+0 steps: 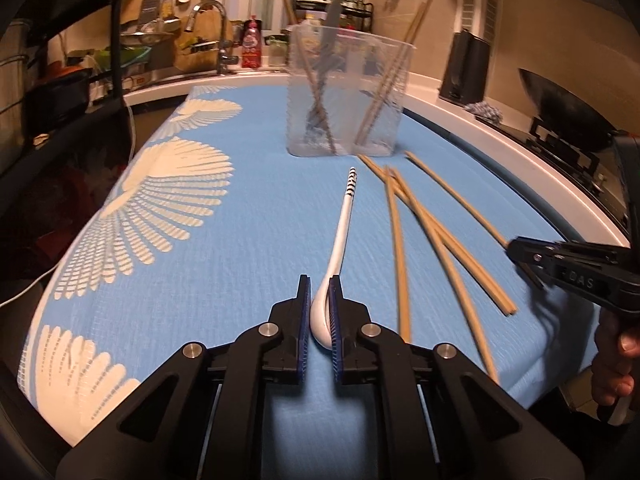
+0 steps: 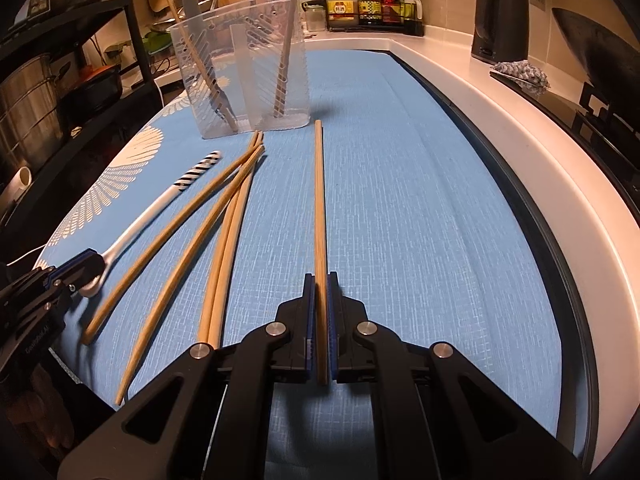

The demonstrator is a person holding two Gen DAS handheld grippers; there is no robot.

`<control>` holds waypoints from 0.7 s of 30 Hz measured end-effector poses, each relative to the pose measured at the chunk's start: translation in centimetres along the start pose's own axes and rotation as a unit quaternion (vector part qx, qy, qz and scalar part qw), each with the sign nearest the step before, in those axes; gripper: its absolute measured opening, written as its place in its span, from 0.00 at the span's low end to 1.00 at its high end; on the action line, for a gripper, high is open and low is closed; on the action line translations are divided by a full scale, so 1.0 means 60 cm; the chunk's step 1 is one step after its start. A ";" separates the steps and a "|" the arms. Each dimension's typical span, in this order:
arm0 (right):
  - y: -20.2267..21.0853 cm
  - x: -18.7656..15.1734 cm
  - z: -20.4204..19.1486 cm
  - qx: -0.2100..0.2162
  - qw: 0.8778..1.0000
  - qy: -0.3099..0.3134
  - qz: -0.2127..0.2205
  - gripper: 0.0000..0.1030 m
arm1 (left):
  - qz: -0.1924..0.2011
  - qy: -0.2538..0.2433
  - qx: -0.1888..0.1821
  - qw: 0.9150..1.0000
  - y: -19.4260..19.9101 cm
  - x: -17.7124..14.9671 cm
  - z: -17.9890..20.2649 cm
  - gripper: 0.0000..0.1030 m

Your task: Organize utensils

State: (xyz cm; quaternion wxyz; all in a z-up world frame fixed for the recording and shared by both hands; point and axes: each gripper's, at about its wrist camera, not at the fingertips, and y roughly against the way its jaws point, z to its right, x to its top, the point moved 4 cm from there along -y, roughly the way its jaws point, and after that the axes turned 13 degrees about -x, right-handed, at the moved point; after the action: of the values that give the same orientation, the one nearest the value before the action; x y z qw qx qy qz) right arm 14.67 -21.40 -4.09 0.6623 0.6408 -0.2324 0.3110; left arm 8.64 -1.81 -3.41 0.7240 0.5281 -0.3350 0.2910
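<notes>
A white spoon (image 1: 342, 224) with a striped handle end lies on the blue mat (image 1: 240, 240); my left gripper (image 1: 320, 292) is shut on its bowl. It also shows in the right wrist view (image 2: 160, 208). My right gripper (image 2: 321, 284) is shut on a single wooden chopstick (image 2: 319, 200) that points toward the clear plastic utensil holder (image 2: 240, 68). The right gripper shows at the right of the left wrist view (image 1: 516, 250). Several loose chopsticks (image 2: 224, 220) lie between spoon and held chopstick. The holder (image 1: 348, 92) has chopsticks and a grey utensil inside.
A white counter edge (image 2: 520, 120) curves along the right, with a black stove and wok (image 2: 592, 44) beyond. A sink faucet (image 1: 212, 28), a red bottle and a bottle rack (image 2: 368, 0) stand at the back. A dark shelf (image 2: 60, 80) stands left.
</notes>
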 end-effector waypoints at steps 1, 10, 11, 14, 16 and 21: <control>0.000 0.000 0.002 -0.004 1.000 -0.004 0.001 0.06 | 0.004 0.003 0.011 1.000 0.000 0.002 -0.006 0.09; 0.001 -0.004 0.011 -0.019 1.000 -0.019 0.005 0.07 | 0.008 0.001 0.053 0.999 -0.013 0.008 -0.026 0.10; 0.001 -0.005 0.012 -0.018 1.000 -0.020 0.005 0.07 | 0.008 0.000 0.053 0.999 -0.012 0.007 -0.026 0.11; 0.004 -0.009 0.016 -0.017 1.000 -0.021 0.008 0.07 | 0.008 0.000 0.051 0.999 -0.008 0.005 -0.024 0.12; 0.005 -0.012 0.018 -0.018 1.000 -0.023 0.010 0.08 | 0.006 -0.003 0.048 0.999 -0.007 0.002 -0.021 0.15; 0.011 -0.019 0.020 -0.021 0.999 -0.023 0.015 0.08 | 0.002 0.000 0.047 0.999 -0.011 -0.002 -0.020 0.17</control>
State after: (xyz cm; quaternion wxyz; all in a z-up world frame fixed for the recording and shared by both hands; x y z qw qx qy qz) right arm 13.54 -22.73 -4.35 0.6657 0.6298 -0.2635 0.3014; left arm 9.27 -0.82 -4.16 0.6980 0.5608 -0.3223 0.3073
